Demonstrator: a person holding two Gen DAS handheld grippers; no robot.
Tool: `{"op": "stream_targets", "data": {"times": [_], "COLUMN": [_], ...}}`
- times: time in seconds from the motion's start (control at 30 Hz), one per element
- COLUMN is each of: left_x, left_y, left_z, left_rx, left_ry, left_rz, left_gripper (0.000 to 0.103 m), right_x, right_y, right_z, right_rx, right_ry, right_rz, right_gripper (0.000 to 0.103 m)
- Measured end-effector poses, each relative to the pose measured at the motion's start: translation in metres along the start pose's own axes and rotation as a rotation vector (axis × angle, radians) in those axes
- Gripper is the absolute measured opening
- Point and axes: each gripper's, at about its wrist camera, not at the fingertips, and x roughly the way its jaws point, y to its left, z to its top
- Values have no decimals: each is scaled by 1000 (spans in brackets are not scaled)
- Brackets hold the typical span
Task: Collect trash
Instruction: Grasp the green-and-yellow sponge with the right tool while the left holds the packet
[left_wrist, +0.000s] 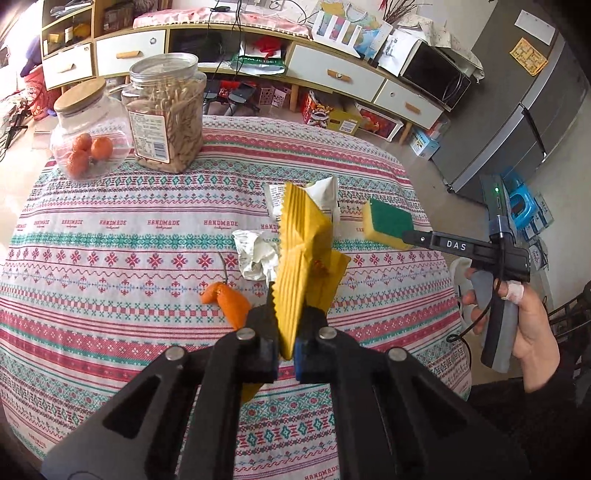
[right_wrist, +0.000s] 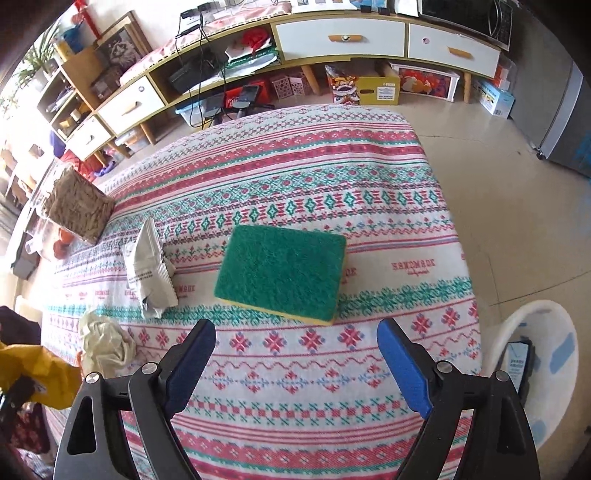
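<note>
Above the patterned tablecloth (left_wrist: 110, 236), a yellow wrapper (left_wrist: 303, 258) is clamped between the closed jaws of the left gripper (left_wrist: 286, 317) and held clear of the cloth, its serrated edge pointing away from the camera. Beneath and beyond it, a crumpled tissue (left_wrist: 256, 254), a white packet (left_wrist: 321, 195) and a piece of orange peel (left_wrist: 229, 301) are left on the cloth. The right gripper (right_wrist: 295, 350) is held with its jaws spread wide and nothing between them; a green sponge (right_wrist: 282, 271) lies flat just ahead of its fingertips, apart from them. The packet and tissue are seen to the left of that sponge. A white bin (right_wrist: 535, 354) is seen on the floor off the table's right edge.
</note>
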Motion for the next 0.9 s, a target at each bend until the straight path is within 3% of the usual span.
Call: {"op": "stream_targets", "data": {"times": [0.17, 0.27, 0.43, 0.57, 0.9], "left_x": [4, 5, 11, 15, 15], "left_y": [6, 6, 10, 13, -1], "left_z": [4, 9, 13, 12, 2], "left_rx": [-10, -3, -1, -4, 39], "left_ry": [9, 4, 8, 17, 12], "left_rz": [19, 37, 61, 74, 83], "left_gripper": [6, 6, 6, 6, 6], "right_x": [17, 27, 44, 44, 2], "right_y": [16, 22, 26, 21, 10], "right_z": [11, 15, 16, 13, -3], "right_rx": [22, 23, 17, 30, 25], "right_ry": [-19, -24, -8, -3, -33], "right_rz": [5, -47, -114, -113, -48], "right_gripper": [91, 101, 101, 90, 88]}}
